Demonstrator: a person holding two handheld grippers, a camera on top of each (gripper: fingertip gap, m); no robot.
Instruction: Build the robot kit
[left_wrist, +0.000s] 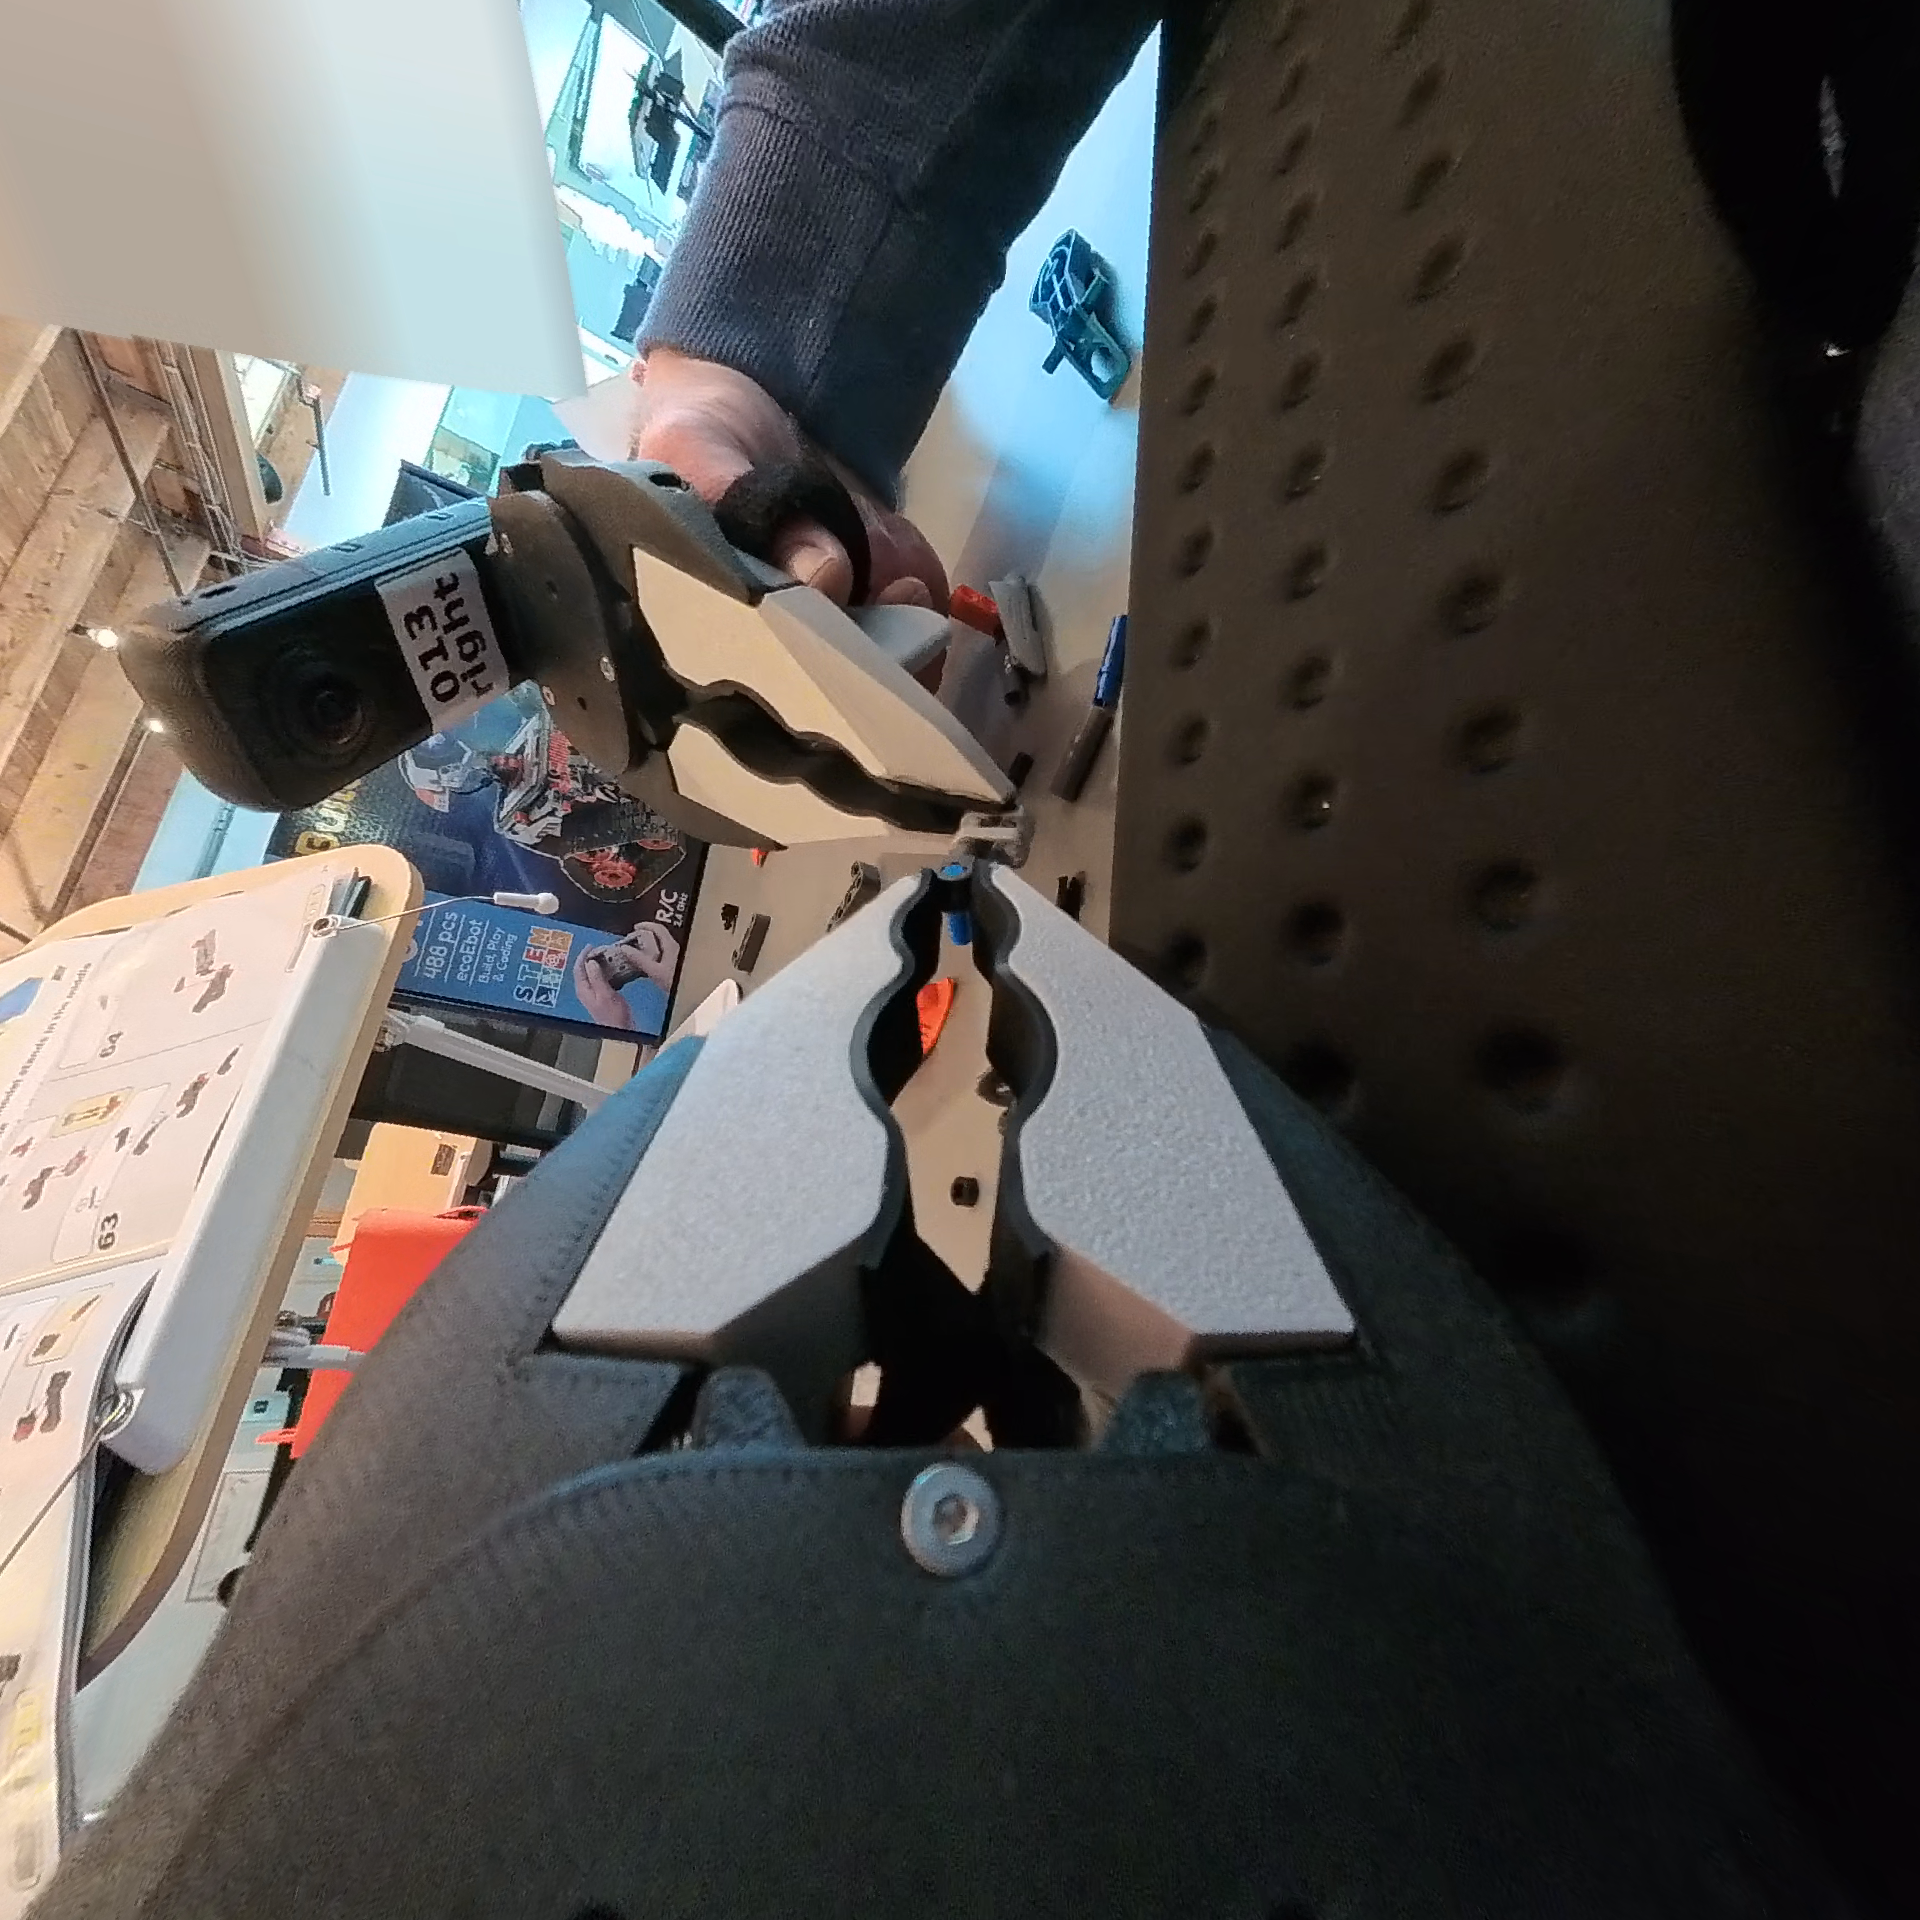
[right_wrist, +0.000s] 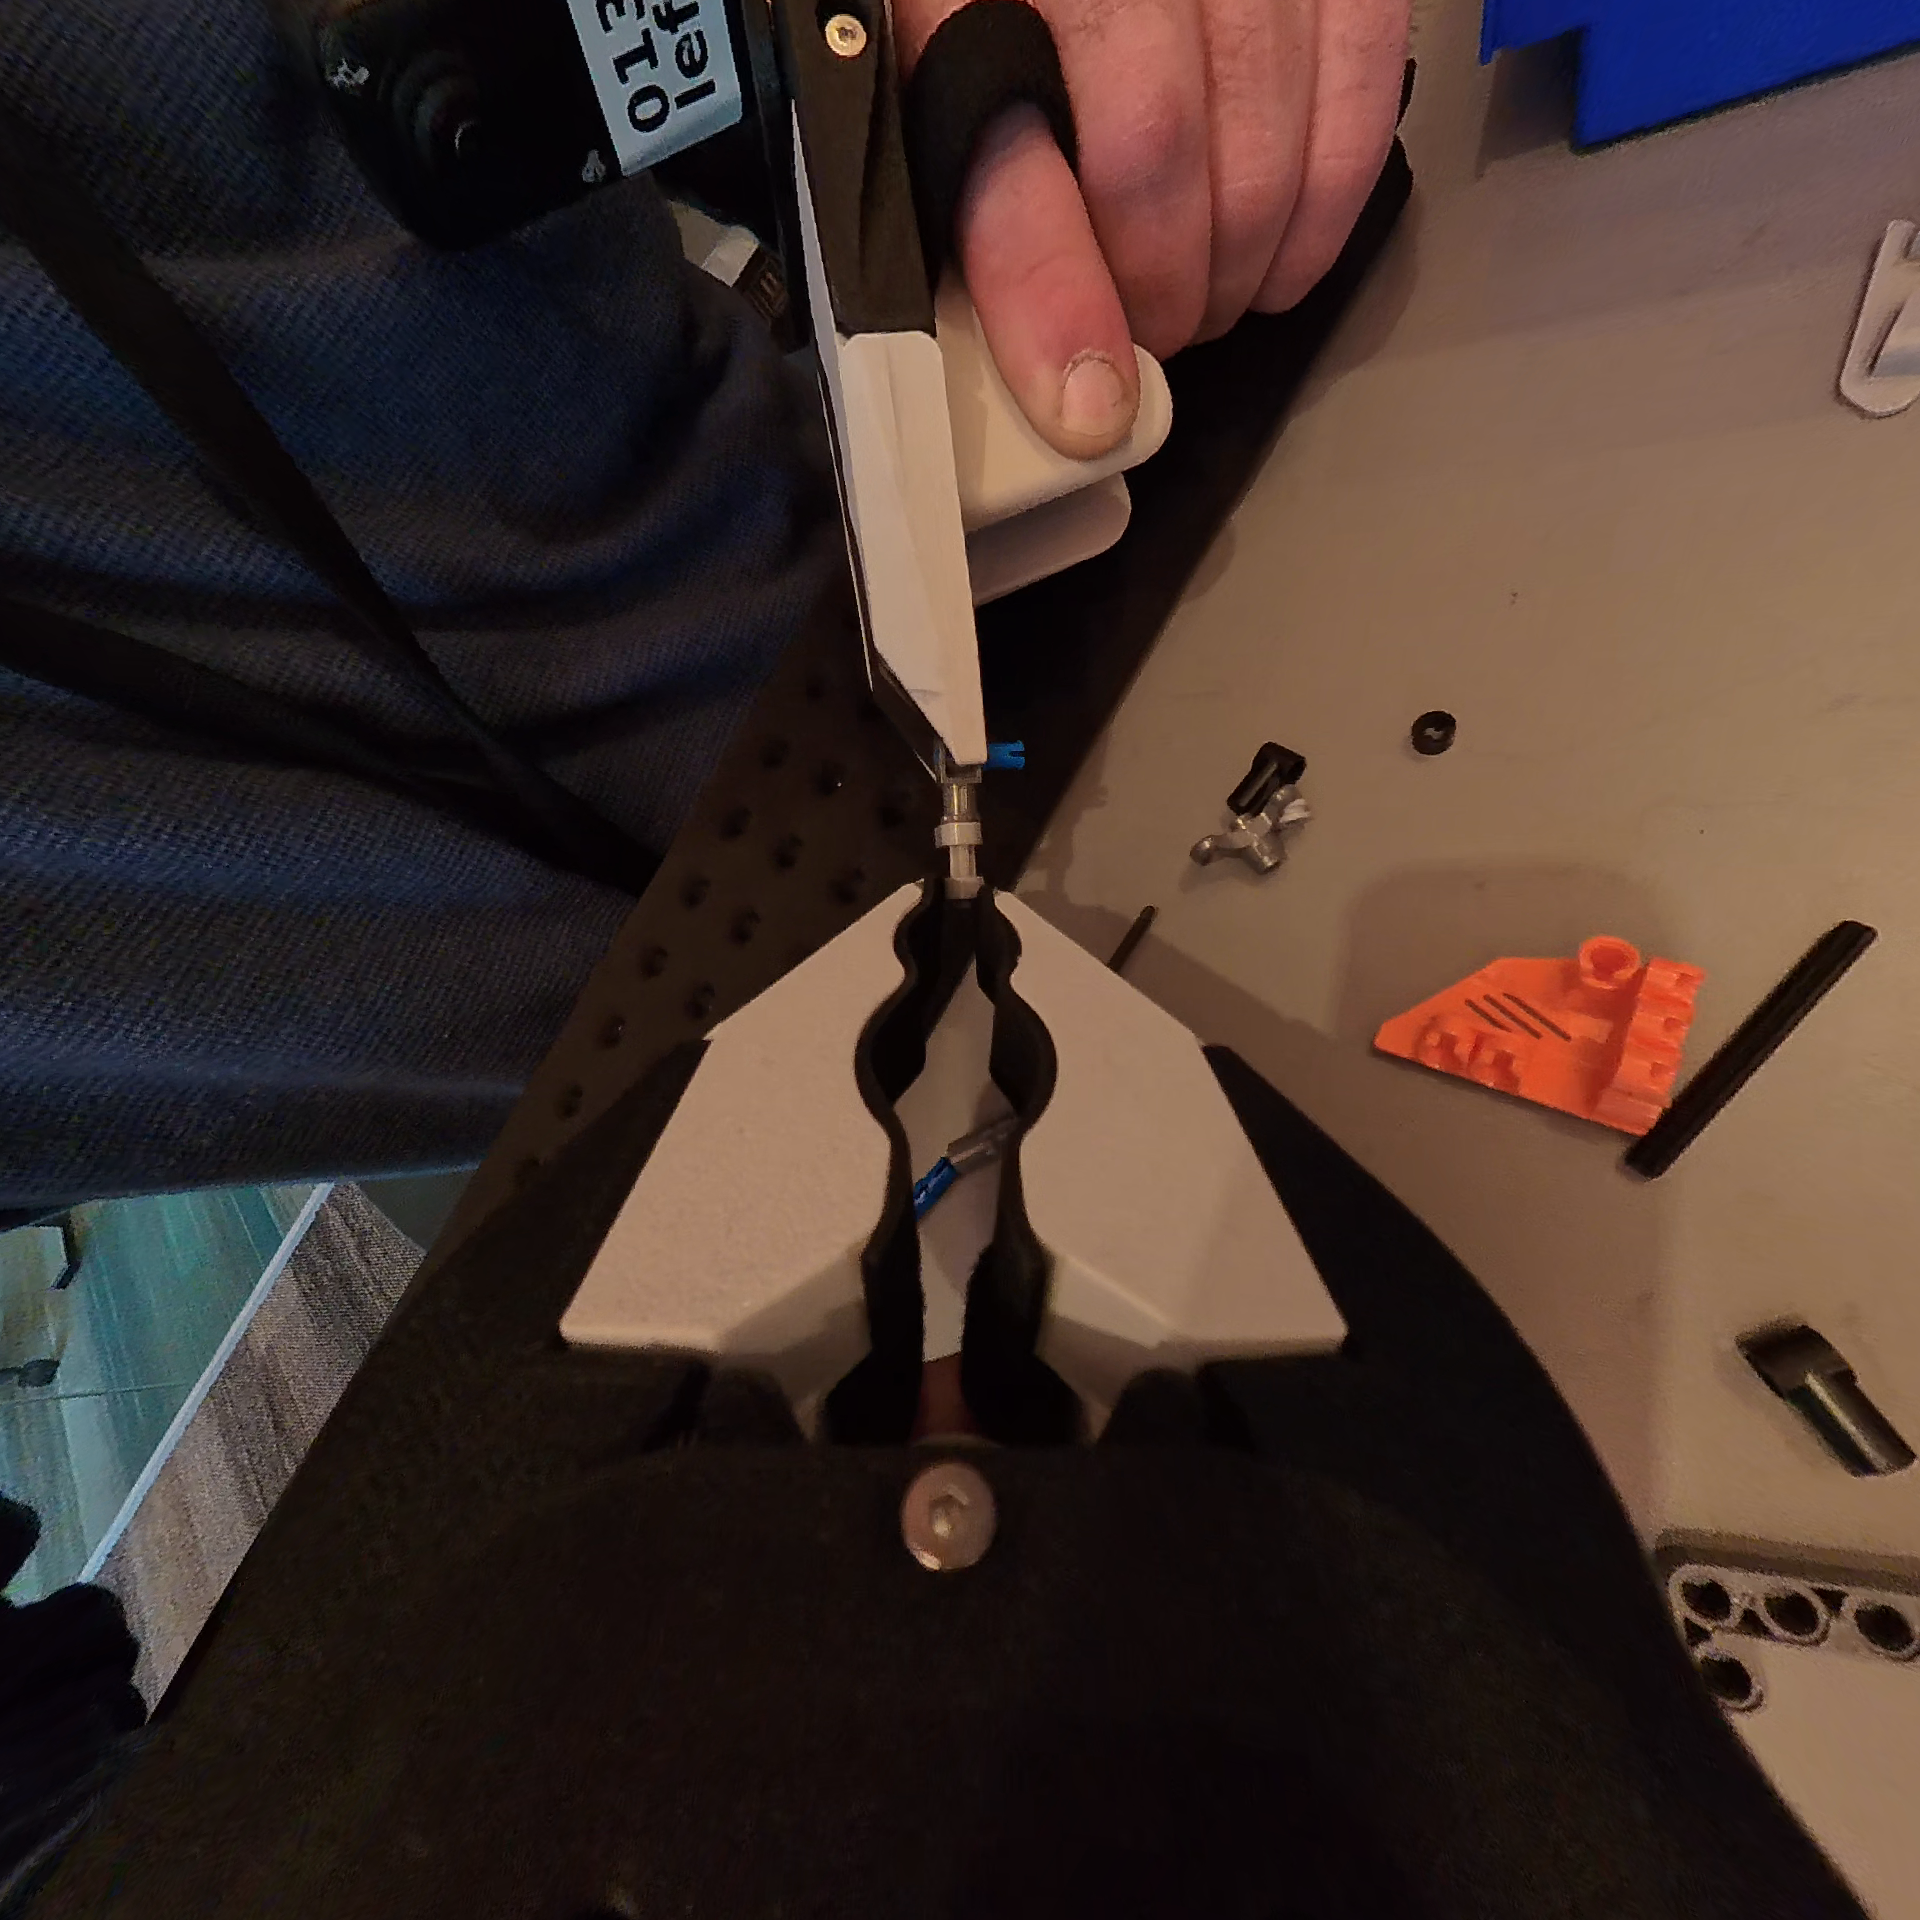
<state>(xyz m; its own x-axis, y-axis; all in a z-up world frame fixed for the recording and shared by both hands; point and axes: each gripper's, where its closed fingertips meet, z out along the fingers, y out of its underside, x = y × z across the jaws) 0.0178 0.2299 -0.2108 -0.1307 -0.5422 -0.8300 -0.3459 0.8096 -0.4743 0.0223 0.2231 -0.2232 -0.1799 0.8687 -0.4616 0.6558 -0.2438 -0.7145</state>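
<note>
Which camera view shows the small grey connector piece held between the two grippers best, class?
The right wrist view: the grey connector piece stands clear in mid-frame, stretched between the right gripper and the left gripper. In the left wrist view the piece is smaller, and partly hidden by the fingers of the right gripper.

It looks like a workshop or maker lab. A grey table (right_wrist: 1455, 582) carries loose building-kit parts: an orange piece (right_wrist: 1538, 1039), black pins, a grey beam (right_wrist: 1787, 1631). A kit box (left_wrist: 540, 914) and an open instruction booklet (left_wrist: 114, 1091) stand behind (brick wall (left_wrist: 73, 540) beyond), beside a black perforated board (left_wrist: 1403, 623).
</note>
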